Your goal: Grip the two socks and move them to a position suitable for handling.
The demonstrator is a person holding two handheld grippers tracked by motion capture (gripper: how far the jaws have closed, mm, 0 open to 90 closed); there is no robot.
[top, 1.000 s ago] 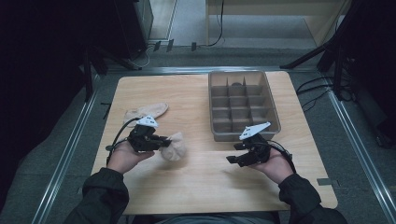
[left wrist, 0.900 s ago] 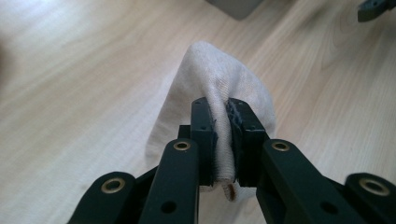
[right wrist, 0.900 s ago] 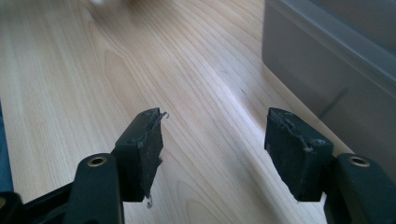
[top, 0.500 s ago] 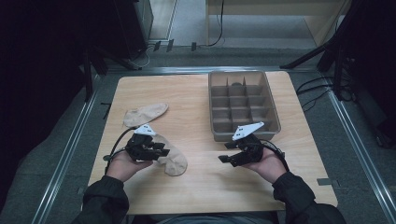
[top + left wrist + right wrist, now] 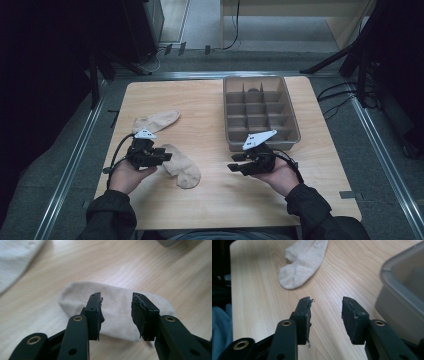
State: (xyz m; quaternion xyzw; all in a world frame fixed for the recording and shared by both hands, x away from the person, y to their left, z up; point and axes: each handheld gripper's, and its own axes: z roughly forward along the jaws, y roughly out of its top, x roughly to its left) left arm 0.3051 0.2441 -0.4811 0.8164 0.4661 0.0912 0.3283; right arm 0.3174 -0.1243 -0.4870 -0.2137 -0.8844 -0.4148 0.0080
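A beige sock [image 5: 182, 167] lies flat on the wooden bench [image 5: 210, 200], near its front edge and left of the middle. The left tongs [image 5: 167, 156] sit just at the sock's left end, jaws pointing toward the bench's middle. In the left gripper view the left tongs [image 5: 116, 305] stand parted with a clear gap, and the sock [image 5: 115, 312] spreads on the bench under and just beyond the two jaws; whether the tips touch the cloth I cannot tell, and nothing is pinched between them.

A second sock [image 5: 156, 121] lies farther back on the left, apart from the first.

The right tongs [image 5: 232, 163] hover over bare wood right of the middle, well apart from the near sock, just in front of the grey compartment tray [image 5: 295, 132]. In the right gripper view the right tongs [image 5: 325, 305] are likewise parted and hold nothing; a sock [image 5: 303, 261] shows beyond them and the tray's wall [image 5: 397, 302] close at the right.
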